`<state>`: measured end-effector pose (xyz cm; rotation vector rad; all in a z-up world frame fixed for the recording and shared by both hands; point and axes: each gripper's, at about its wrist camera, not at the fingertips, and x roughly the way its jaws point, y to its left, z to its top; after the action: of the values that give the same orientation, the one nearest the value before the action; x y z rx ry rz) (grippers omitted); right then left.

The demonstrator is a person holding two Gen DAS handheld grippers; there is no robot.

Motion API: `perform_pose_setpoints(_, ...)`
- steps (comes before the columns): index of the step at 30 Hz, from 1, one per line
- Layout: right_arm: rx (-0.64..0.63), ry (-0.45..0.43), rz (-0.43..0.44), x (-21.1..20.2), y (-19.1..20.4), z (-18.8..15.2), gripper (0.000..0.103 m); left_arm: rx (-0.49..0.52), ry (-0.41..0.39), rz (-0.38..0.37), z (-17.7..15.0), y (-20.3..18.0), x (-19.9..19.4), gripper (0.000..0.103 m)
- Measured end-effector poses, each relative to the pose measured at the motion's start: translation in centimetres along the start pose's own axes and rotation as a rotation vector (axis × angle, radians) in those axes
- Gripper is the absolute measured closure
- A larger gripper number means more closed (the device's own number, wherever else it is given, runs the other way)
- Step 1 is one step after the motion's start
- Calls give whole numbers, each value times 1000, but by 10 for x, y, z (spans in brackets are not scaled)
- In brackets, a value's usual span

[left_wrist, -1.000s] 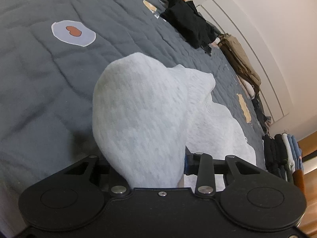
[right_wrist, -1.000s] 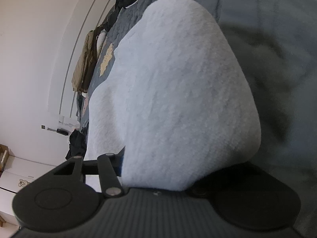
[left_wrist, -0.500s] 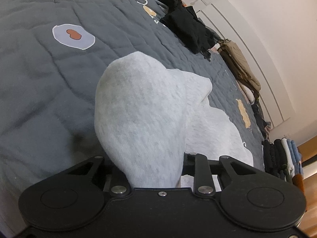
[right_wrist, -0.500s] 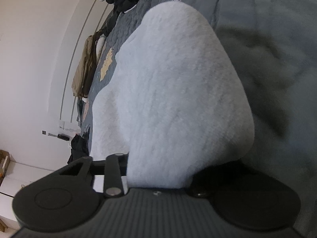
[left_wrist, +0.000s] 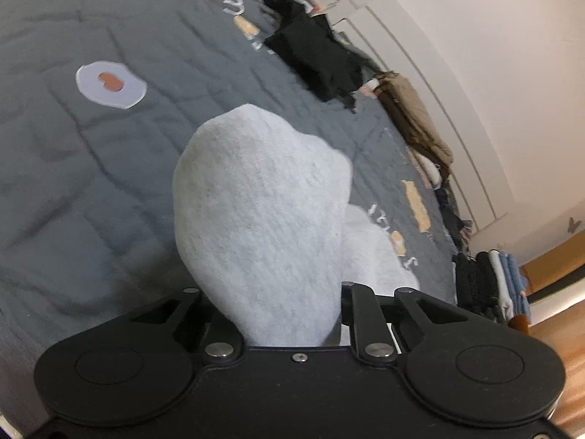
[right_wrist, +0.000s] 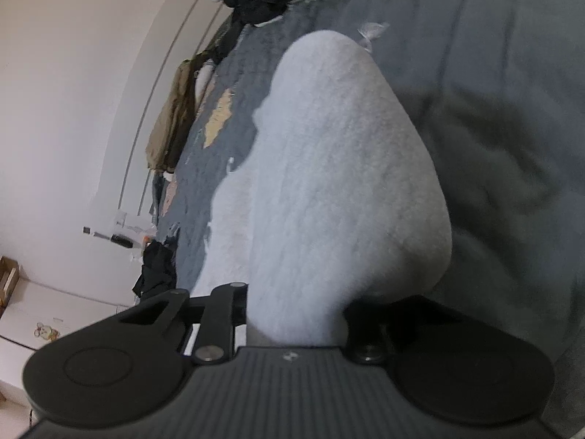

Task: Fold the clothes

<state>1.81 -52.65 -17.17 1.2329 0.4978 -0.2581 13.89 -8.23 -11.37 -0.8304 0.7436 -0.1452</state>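
This looks like the start of a fold: both grippers have hold of the soft light grey garment [left_wrist: 263,212] and are lifting its near edge off the bed [left_wrist: 73,168]. The left gripper [left_wrist: 292,314] has its jaws closing, and a thick bunch of the grey cloth sits between them and hides the tips. The right gripper [right_wrist: 296,314] is closing too, with the same garment [right_wrist: 343,183] bunched up between its jaws. I think both are clamped on the cloth, though the fingertips are covered, so I cannot be fully sure how tight the hold is. The rest of the garment lies on the dark quilted bed, stretching away toward the wall. Next, both hands need to lift together and carry the held edge over the part lying flat, keeping the cloth even so it does not twist. Compared with a second ago, the jaws sit closer together and the bed looks farther below, so both hands have gone up.
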Motion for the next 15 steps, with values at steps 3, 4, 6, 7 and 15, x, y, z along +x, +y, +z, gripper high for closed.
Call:
perform_pose_setpoints(3,-21,-2,11,-1,16,14,82,5,7,-31,-6,-11,-9,85)
perform_pose_setpoints(4,-25,-5,16,-5,18,17,82,11,8,-39,-8,-15,-12,85)
perform_pose_setpoints(6,-35,-7,23,-12,21,27,82,25,10,-54,-12,-25,-17,85)
perform_pose_setpoints(7,-40,-8,26,-16,22,33,82,35,6,-59,-14,-31,-20,86)
perform_pose_setpoints(15,-73,-37,48,-50,12,76,85,56,0,-110,-45,-73,-36,86)
